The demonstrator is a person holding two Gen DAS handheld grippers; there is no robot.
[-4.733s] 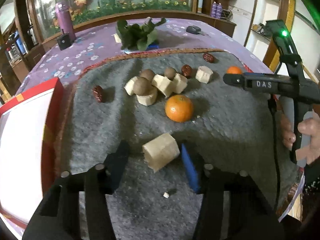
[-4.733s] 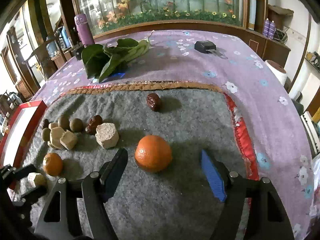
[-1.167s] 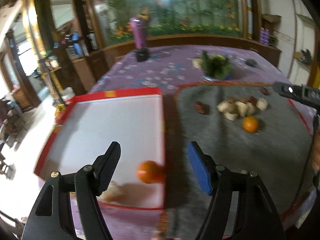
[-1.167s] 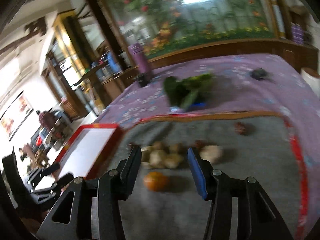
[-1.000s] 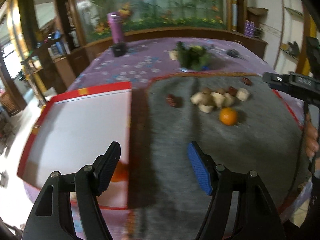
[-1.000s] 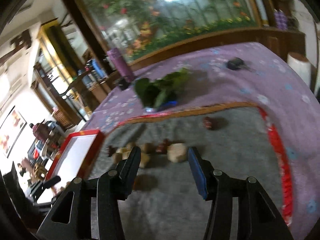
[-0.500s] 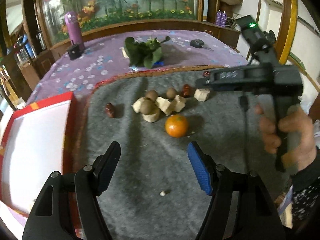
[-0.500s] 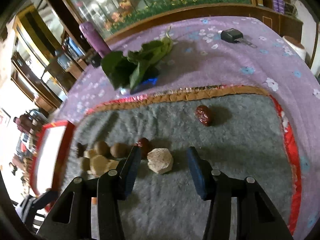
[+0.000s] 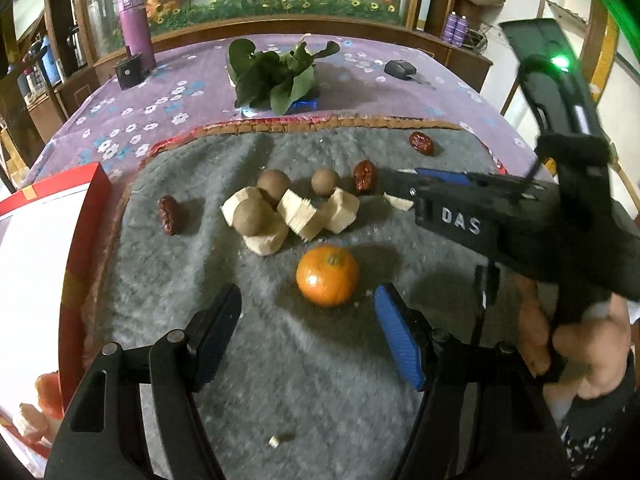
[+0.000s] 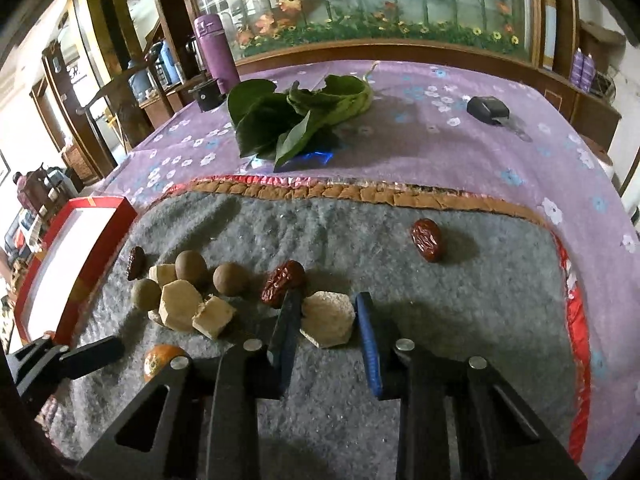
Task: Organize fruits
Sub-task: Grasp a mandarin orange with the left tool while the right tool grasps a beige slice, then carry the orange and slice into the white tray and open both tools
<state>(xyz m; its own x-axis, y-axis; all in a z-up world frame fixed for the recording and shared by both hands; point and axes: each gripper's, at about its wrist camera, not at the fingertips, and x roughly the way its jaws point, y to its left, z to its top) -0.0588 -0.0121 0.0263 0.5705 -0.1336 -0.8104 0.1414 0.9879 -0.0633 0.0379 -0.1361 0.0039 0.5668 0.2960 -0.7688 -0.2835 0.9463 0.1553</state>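
Grey felt mat (image 9: 328, 380) spread over a purple flowered cloth (image 9: 180, 92) on the bench (image 9: 460, 92). Nearest on it, one pale crumb (image 9: 276, 440). Left gripper (image 9: 307, 293) with fingers wide apart, holding nothing. Just ahead of their tips, untouched, one orange (image 9: 326, 276) resting on the felt.

Off to the left, one red box (image 9: 86, 216) with a white floor. In its near corner, a second orange (image 9: 48, 390) and one pale chunk (image 9: 30, 420).

Beyond the orange on the mat, a huddle of four pale cut chunks (image 9: 298, 216) and three brown round fruits (image 9: 252, 218), touching one another.

Right gripper (image 10: 328, 295) reaching in from the right, fingers narrow and closing around a fifth chunk (image 10: 328, 320). Black finger against one side of it, blue pad just short of the other.

Three red dates in all:
- one (image 9: 170, 214) left of the huddle
- one (image 9: 365, 176) just beside the closing fingers
- one (image 9: 422, 143) alone near the mat's far edge

Farther back on the cloth:
- one bunch of green leaves (image 9: 276, 76)
- one black key fob (image 9: 400, 68)
- one small black box (image 9: 130, 72)
- one purple flask (image 9: 136, 20) upright behind that box
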